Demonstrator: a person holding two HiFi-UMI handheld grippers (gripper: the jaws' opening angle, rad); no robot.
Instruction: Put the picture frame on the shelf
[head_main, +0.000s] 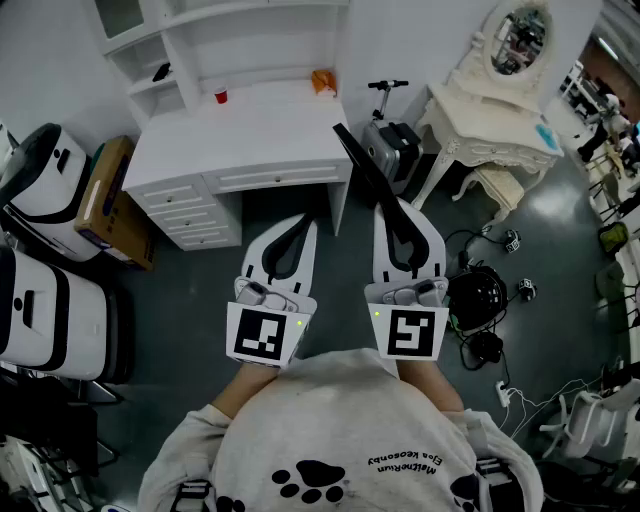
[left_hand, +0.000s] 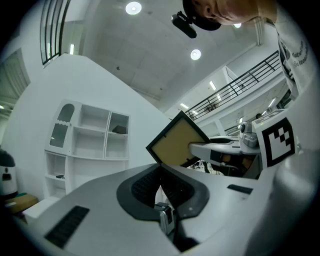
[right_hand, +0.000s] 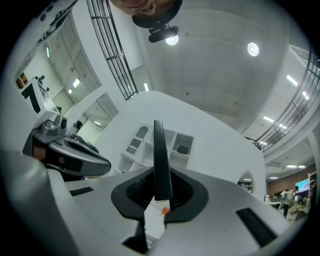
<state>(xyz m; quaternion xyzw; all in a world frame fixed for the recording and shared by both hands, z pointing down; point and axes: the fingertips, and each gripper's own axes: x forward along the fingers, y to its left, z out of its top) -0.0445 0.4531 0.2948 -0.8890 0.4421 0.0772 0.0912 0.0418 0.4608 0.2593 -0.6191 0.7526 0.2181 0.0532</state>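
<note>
Head view, 6 o'clock, nearest: grey sweatshirt (head_main: 330, 430).

Left gripper (head_main: 300, 225) at 11 o'clock: jaws together, nothing between them.

Right gripper (head_main: 390, 212) at 1 o'clock: clamped on the picture frame (head_main: 360, 160).
- The frame is carried in the air, edge-on, slanting up and away toward 11 o'clock.
- Its far end sits by the right corner of the desk (head_main: 250, 135). It is not on the shelf yet.

**Frame**
- Thin flat rectangle with a dark, smooth moulding; the tan face showing in the left gripper view looks like backing board.
- Judged light and stiff. It probably has a glazed front, so it is fragile if knocked on a shelf edge.
- The smooth rim looks slippery.
- The grip is low on one edge, so most of the frame stands clear of the ribbed black pads and could pivot.
- A firmer hold would be mid-edge, across the moulding and not on the panel.

**Farther out, 12 o'clock**
- White desk with a flat matte top and drawers on the left.
- A small red cup (head_main: 220, 96) stands on it.
- Behind it at 11 o'clock is the white shelf (head_main: 180, 45), with boxy open cubbies and hard painted surfaces.

**2 o'clock, far**
- Cream dressing table (head_main: 480, 125) with curved legs and an oval mirror.
</note>
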